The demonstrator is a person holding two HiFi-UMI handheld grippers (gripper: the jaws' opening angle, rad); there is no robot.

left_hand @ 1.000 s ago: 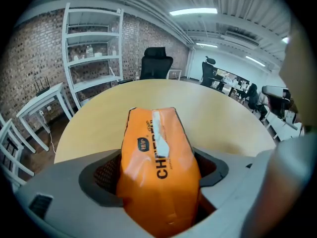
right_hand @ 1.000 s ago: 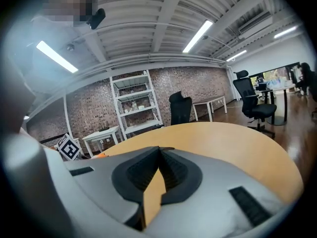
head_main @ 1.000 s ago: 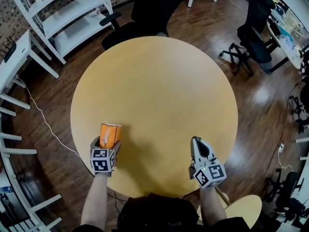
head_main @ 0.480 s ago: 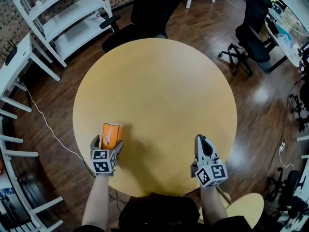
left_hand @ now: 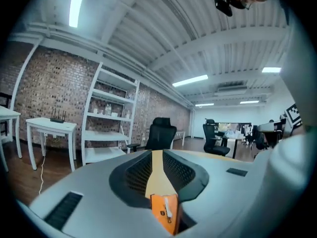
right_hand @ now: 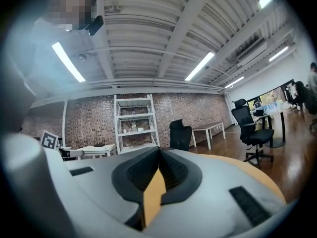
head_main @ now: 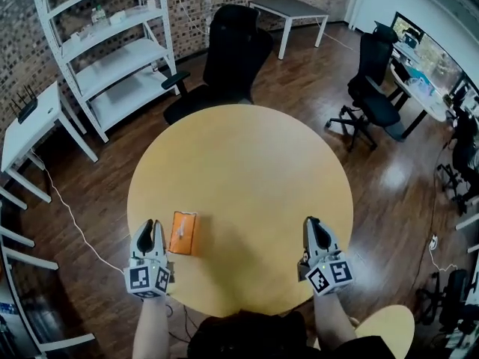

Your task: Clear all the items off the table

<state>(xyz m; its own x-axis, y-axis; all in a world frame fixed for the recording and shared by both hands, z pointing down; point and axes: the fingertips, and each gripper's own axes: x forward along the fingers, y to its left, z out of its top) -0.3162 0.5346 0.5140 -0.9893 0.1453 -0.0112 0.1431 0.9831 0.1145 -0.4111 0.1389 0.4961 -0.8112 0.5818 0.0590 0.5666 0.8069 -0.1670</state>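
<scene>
2 pairs of fingers, and neither has hold of anything. On the left gripper (head_main: 150,227) the fingers (left_hand: 136,175) are down to a narrow slit and closing, with nothing pinched. Through that slit I can see one end of the orange packet (left_hand: 166,213), yet from overhead it lies clear of them. The right gripper (head_main: 313,226) has its fingers pressed fully together, empty, over the near right part of the desk (head_main: 247,163).

What changed in the last second is plain. The orange packet stood upright between the left gripper's fingers, then they spread wide and let go. Now the orange packet (head_main: 183,232) lies flat on the desk, just beside that gripper on its right, and the gripper has drawn back toward the near edge. The right one has barely stirred.

For the task, I'd read that as a step the wrong way. It is the 1 item I can see on the desk, so nothing is cleared until it gets picked up again and carried off. Beyond the far rim stand a black chair (head_main: 236,51) and white shelves (head_main: 105,58).
</scene>
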